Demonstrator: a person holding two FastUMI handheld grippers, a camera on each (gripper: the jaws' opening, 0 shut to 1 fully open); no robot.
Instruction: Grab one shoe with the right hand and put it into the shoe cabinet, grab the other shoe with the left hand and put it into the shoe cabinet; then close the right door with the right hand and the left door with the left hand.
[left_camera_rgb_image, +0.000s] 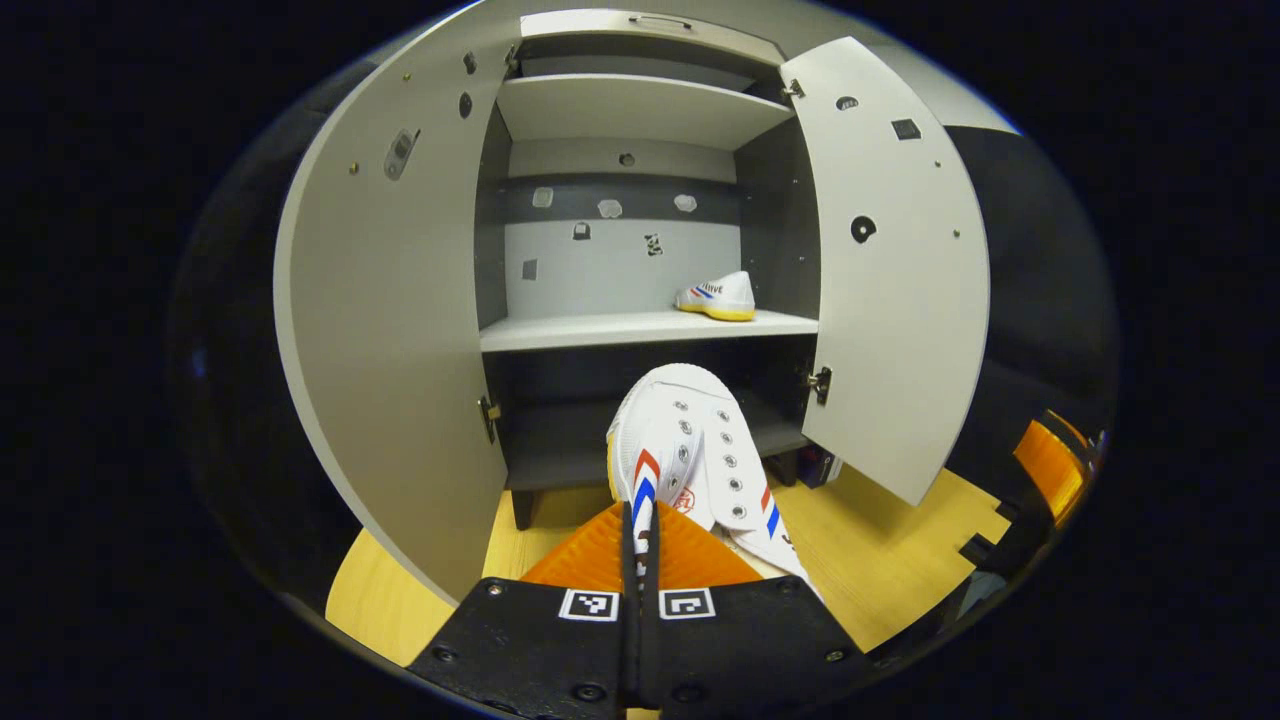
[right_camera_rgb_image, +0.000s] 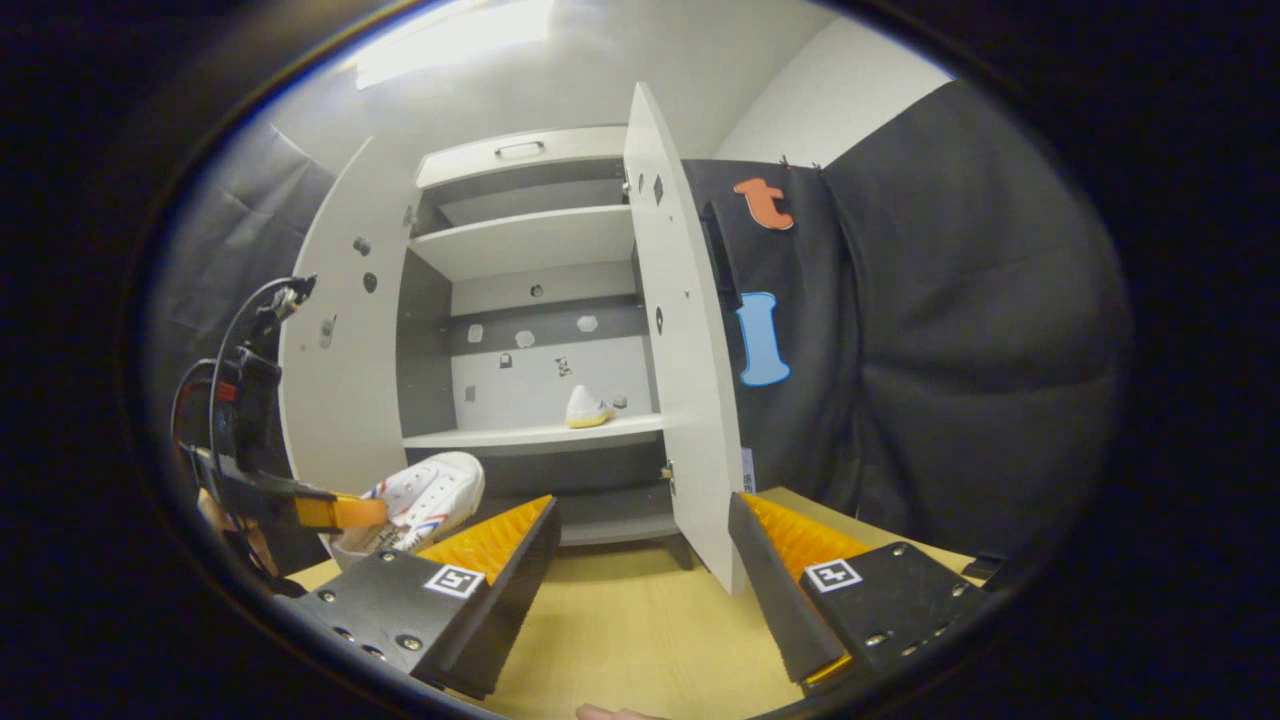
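The left tool (left_camera_rgb_image: 640, 560) pinches a shoe (left_camera_rgb_image: 690, 450) by its edge, in front of the open cabinet (left_camera_rgb_image: 640, 330); the other shoe (left_camera_rgb_image: 718, 296) sits on the middle shelf. Held so thinly, it could slip or catch the shelf lip. The right gripper view adds the right tool (right_camera_rgb_image: 640, 560), spread and empty, near the right door (right_camera_rgb_image: 680, 340).

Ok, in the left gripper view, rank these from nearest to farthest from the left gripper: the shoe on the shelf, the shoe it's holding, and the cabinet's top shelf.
1. Held shoe, clamped in the left gripper.
2. Shoe on the middle shelf, right side.
3. Top shelf, highest up.
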